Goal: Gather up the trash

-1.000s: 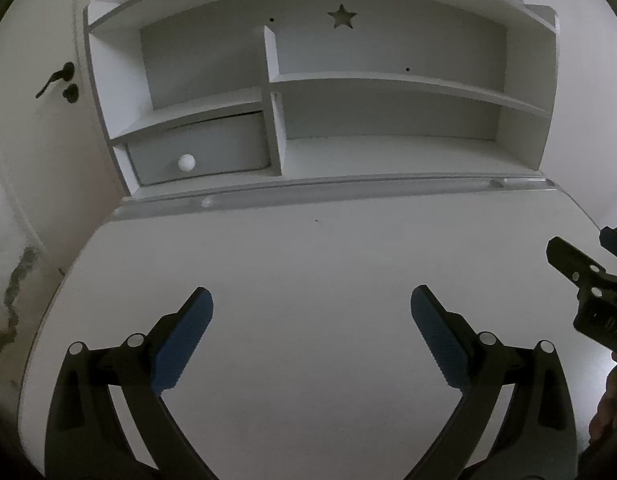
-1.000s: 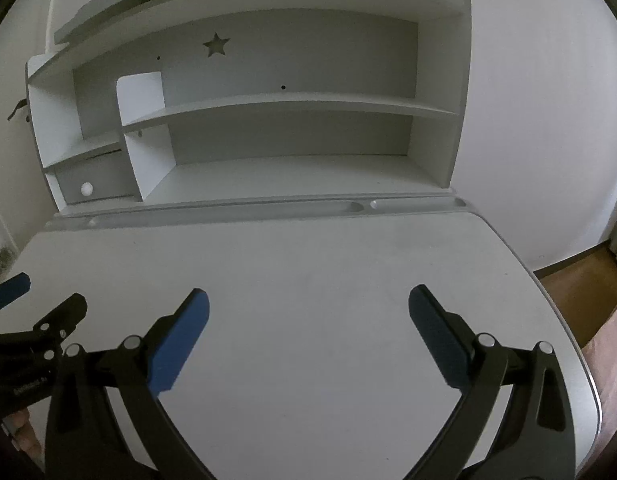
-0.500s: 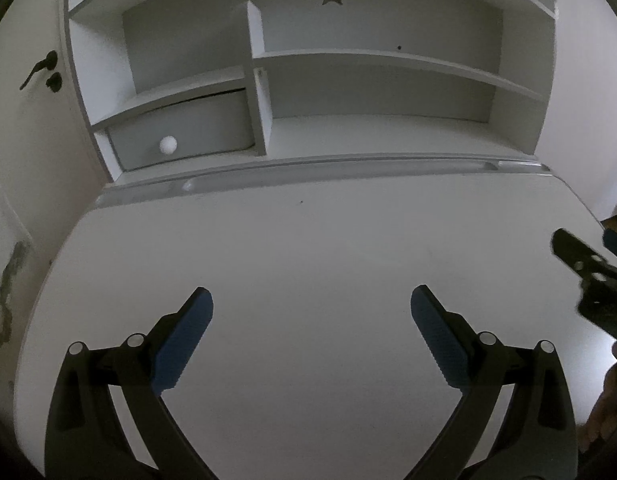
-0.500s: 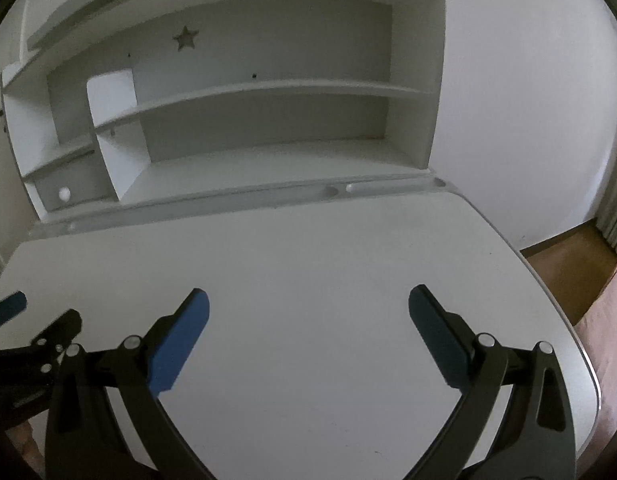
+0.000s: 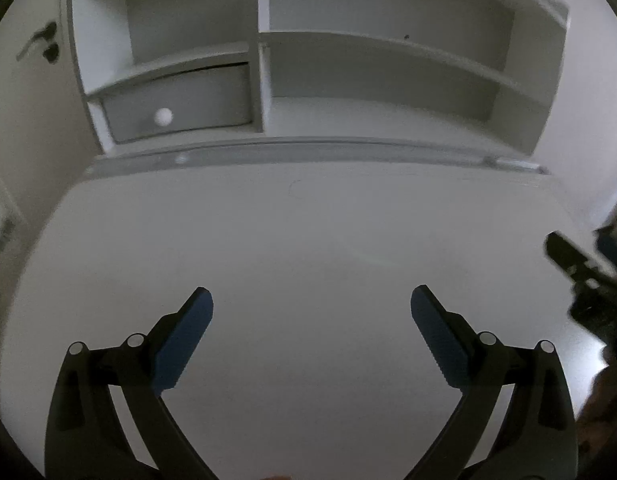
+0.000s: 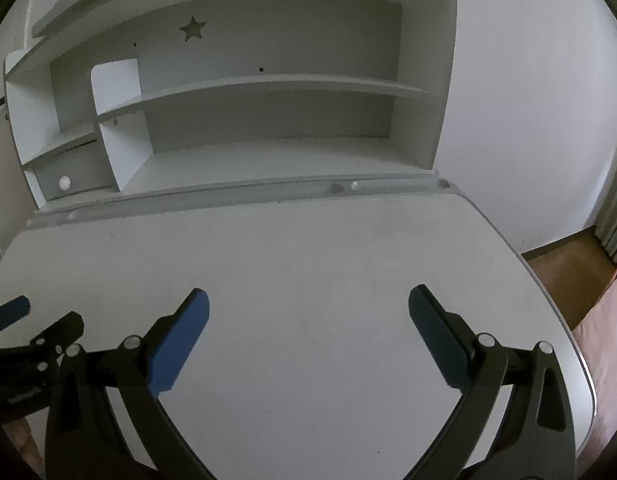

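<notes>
Left wrist view is showing the left gripper (image 5: 311,300) hanging wide open and empty over the white desk (image 5: 308,232); the right gripper (image 6: 308,300) is gaping likewise, holding nothing; no trash is showing anywhere, so its direction cannot be told.

Right gripper (image 6: 308,312) hangs above white desk (image 6: 308,248), jaws wide apart, nothing between; left gripper (image 6: 12,324) at near left; shelf unit (image 6: 268,84) far.
</notes>
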